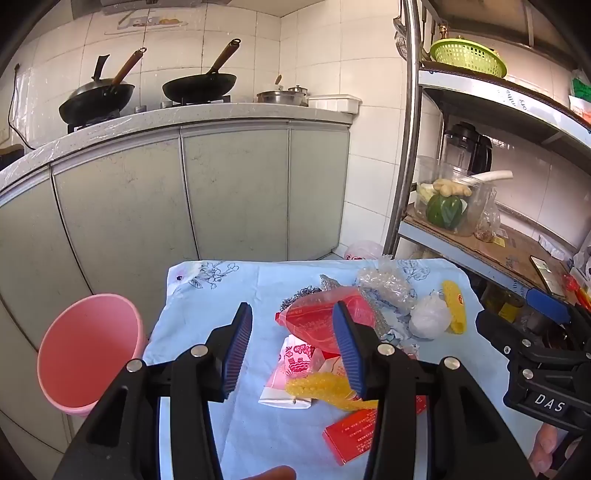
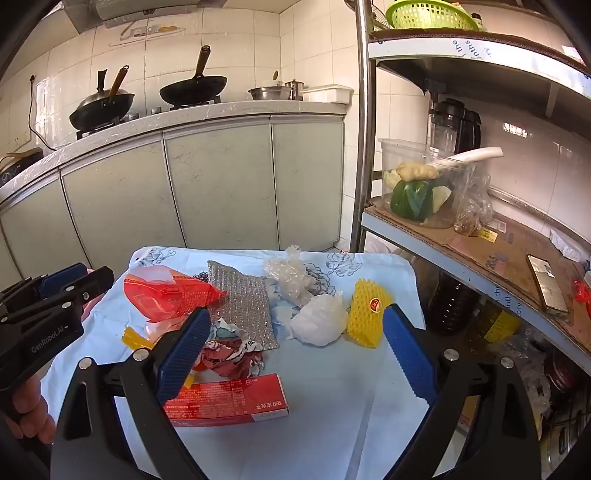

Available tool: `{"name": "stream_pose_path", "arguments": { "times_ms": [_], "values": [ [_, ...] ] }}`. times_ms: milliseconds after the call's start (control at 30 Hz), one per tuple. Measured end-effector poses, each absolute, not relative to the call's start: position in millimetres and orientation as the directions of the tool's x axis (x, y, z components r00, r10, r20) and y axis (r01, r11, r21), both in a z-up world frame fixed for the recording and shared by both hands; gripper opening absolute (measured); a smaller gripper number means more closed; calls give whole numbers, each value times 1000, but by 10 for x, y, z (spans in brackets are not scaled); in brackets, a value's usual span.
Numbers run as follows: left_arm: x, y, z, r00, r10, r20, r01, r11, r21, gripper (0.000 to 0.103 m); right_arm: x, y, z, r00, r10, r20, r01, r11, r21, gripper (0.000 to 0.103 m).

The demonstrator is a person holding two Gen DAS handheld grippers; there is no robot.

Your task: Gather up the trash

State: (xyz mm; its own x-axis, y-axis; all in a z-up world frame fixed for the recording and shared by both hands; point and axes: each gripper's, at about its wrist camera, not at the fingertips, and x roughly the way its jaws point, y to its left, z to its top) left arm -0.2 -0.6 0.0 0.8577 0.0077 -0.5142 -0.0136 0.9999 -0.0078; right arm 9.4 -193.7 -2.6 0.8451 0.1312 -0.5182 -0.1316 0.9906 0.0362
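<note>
A pile of trash lies on the light blue floral cloth (image 2: 332,406): a red plastic bag (image 2: 162,295), a silver foil pad (image 2: 243,302), clear bubble wrap (image 2: 291,277), a white plastic wad (image 2: 317,325), a yellow foam net (image 2: 367,317), crumpled paper (image 2: 229,350) and a red box (image 2: 236,398). A yellow bubble strip (image 1: 325,387) lies on a red-and-white wrapper (image 1: 295,362). My left gripper (image 1: 293,350) hovers open over the red bag (image 1: 317,321). My right gripper (image 2: 295,354) stands wide open above the box and the white wad, holding nothing. A pink bin (image 1: 88,350) stands left of the table.
Grey-green cabinets (image 1: 236,192) and a counter with two woks (image 1: 199,86) stand behind the table. A metal shelf rack (image 2: 480,251) crowds the right side, carrying a clear tub of vegetables (image 2: 417,184), a phone (image 2: 546,284) and a green basket (image 2: 428,14).
</note>
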Motion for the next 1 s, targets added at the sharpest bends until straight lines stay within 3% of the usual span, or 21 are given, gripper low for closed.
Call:
{"name": "stream_pose_path", "arguments": {
  "times_ms": [1000],
  "values": [
    [-12,10,50,859,8,-511,-20,1000,-17,45,85,-1921,-18,848,136,-512,-136,990,36,95]
  ]
}}
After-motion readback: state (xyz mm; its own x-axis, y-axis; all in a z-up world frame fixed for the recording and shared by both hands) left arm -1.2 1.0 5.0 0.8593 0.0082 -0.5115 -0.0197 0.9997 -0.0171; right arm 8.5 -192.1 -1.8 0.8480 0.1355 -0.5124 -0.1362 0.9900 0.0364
